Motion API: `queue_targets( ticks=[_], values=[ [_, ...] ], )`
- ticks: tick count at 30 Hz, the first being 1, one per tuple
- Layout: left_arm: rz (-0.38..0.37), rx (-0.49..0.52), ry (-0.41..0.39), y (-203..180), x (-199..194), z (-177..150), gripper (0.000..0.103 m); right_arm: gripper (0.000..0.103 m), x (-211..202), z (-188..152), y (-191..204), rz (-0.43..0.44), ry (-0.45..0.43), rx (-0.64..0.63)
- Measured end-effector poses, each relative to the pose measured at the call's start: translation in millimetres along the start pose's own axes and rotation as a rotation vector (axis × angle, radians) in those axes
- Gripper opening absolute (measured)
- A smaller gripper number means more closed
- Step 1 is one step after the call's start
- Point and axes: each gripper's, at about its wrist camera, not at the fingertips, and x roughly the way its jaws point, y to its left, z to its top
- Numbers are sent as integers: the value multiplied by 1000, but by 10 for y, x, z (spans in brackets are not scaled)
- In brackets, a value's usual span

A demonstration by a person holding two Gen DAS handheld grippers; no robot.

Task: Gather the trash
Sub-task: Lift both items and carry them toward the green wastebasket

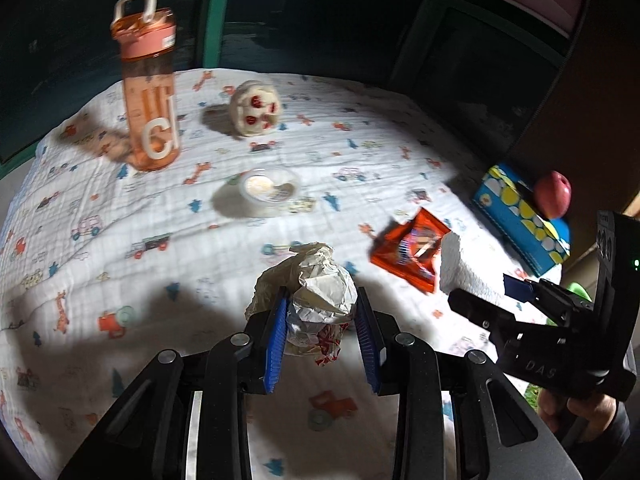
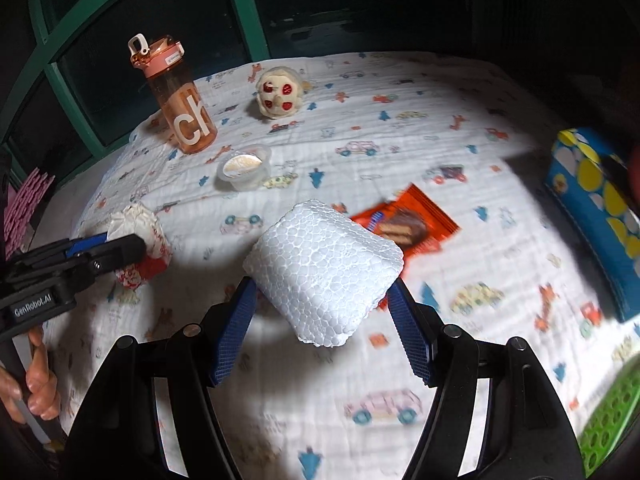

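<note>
My left gripper is shut on a crumpled paper wrapper ball and holds it above the printed cloth. In the right wrist view the left gripper comes in from the left with the wrapper ball in it. My right gripper is shut on a white foam block, which hangs over its own shadow. The left wrist view shows the right gripper and the foam block at the right. An orange snack wrapper lies flat just beyond the block.
On the white car-print tablecloth stand a clear plastic cup, an orange water bottle and a spotted plush toy. A blue tissue box carries a red apple. A green basket sits lower right.
</note>
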Motion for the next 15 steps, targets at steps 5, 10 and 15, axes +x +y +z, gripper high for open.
queue_targets(
  ticks=[5, 10, 15],
  values=[
    [-52, 56, 6, -388, -18, -44, 31, 67, -306, -230, -211, -45, -22, 54],
    [-102, 113, 17, -783, -26, -98, 31, 67, -665, -460, -489, -93, -62, 125],
    [-156, 179, 24, -1237, -17, -154, 31, 67, -1013, -724, -851, -154, -84, 208]
  ],
)
